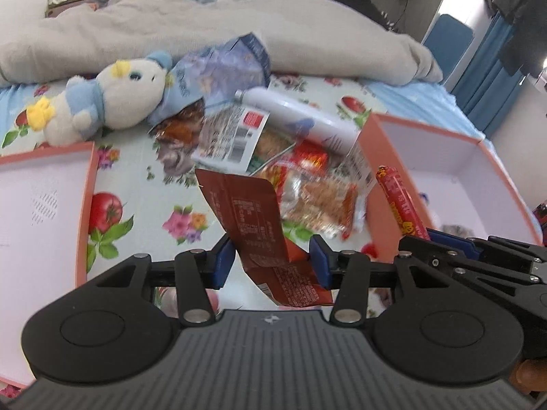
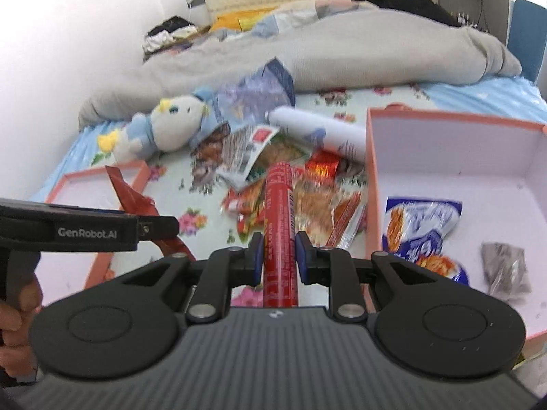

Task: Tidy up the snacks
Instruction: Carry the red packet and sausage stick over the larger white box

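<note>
BEDROOM, MID-SORT: I've got both hand-held grippers loaded above the flowered bedsheet (image 1: 143, 184). My left gripper (image 1: 271, 263) is clenched on a dark red-brown snack pouch (image 1: 246, 212), pads pinching its lower part from both sides, so the pkt stands up between the fingers w/ its top corner free. My right gripper (image 2: 277, 256) is clamped on a red sausage stick (image 2: 278, 225), jaws nearly together, gripped near one end so most of it pokes fwd along the fingers; easy to aim that way, I'd say.

Two pink-walled boxes flank the mess: left box (image 1: 87, 205) looks bare inside as far as I can see, right box (image 2: 372, 177) already has a blue-and-white chip bag (image 2: 424, 235) and a small grey packet (image 2: 506, 270) on its floor. Between the boxes, the unsorted pile (image 1: 307, 191): crinkly orange-red wrappers, a barcode-label pkt, a white bottle (image 1: 301, 119) lying on its side across the heap, a blue foil bag behind. Plush duck toy (image 1: 112, 102) lies beside the pile, near the grey duvet (image 1: 205, 34).

My read: both items are clear of the pile, neither yet over a box. Stick sits just beside the right box's near wall, so that's its likely home; pouch could go either way. Sorting's early on, most of the heap untouched. Frames are blurry, labels unreadable.
</note>
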`<state>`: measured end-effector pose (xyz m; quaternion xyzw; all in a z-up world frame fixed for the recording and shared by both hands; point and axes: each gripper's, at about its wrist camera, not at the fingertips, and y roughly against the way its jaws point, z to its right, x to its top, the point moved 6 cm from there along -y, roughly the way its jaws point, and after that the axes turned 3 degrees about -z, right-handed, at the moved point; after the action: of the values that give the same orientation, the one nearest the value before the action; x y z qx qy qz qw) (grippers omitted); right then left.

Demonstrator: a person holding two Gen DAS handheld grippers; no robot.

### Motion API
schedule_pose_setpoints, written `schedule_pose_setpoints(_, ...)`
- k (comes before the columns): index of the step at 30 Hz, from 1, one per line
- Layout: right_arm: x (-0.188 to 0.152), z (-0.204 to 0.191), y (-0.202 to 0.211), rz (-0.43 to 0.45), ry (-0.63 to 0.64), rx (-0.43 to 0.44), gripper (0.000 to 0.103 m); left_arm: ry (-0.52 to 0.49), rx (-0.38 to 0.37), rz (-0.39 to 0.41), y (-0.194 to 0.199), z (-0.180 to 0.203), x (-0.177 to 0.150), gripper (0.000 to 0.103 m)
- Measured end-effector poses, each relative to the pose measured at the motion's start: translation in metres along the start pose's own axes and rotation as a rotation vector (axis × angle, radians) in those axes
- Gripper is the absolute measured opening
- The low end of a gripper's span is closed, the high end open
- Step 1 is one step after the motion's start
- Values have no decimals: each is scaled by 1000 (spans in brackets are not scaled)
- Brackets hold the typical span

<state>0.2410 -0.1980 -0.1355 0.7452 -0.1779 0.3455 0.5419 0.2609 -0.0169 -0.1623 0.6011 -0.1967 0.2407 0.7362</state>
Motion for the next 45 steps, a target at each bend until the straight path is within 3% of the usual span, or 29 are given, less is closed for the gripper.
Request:
schedule_pose_setpoints(16, 68, 32, 65, 172, -2, -55, 23, -82, -66, 102, 51, 61, 67, 53)
schedule_pose_setpoints(25, 97, 70, 89, 237, -19, -98, 23, -107, -137, 138, 54, 118, 106, 53)
schedule_pose_setpoints(35, 102, 135, 81, 230, -79, -177, 23, -160, -201, 75, -3, 193, 127, 53)
schedule_pose_setpoints(45, 60, 197, 34, 82, -183, -238, 23, -216, -215, -74, -92, 239, 109, 53)
